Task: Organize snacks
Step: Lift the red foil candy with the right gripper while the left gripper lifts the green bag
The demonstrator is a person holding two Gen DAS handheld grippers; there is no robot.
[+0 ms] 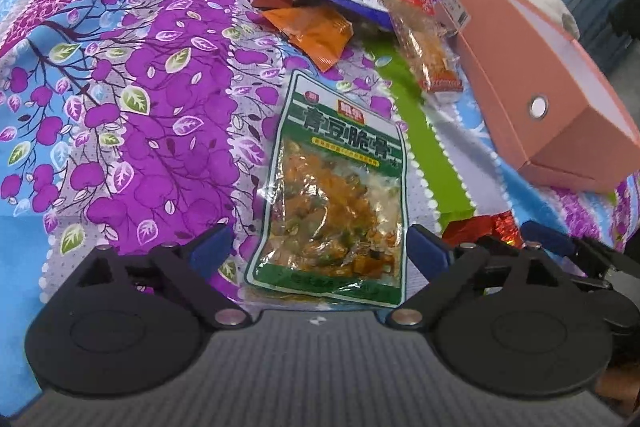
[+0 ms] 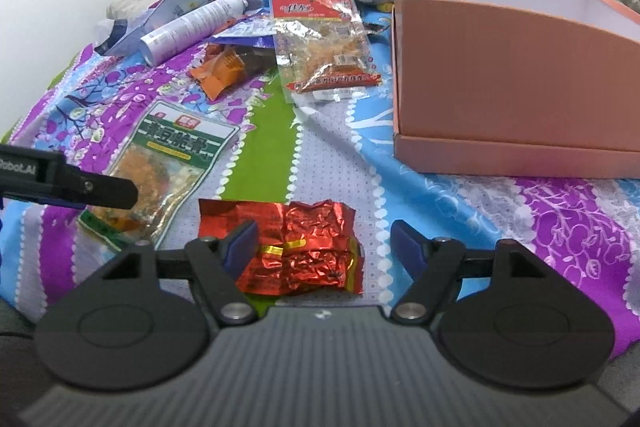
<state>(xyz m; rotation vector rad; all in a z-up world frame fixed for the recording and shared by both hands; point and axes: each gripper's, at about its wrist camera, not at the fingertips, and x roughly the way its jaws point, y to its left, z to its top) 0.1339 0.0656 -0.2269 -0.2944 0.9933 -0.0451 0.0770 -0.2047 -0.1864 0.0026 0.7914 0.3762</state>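
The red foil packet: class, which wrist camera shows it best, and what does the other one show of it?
The right wrist view shows the red foil packet best: nearly whole, lying crinkled on the bedspread between the open right gripper. The left wrist view catches only a corner of it behind the gripper arm.

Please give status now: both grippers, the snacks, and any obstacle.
Left gripper open over green packet. Right gripper open over red foil packet. Pink box unobstructed.
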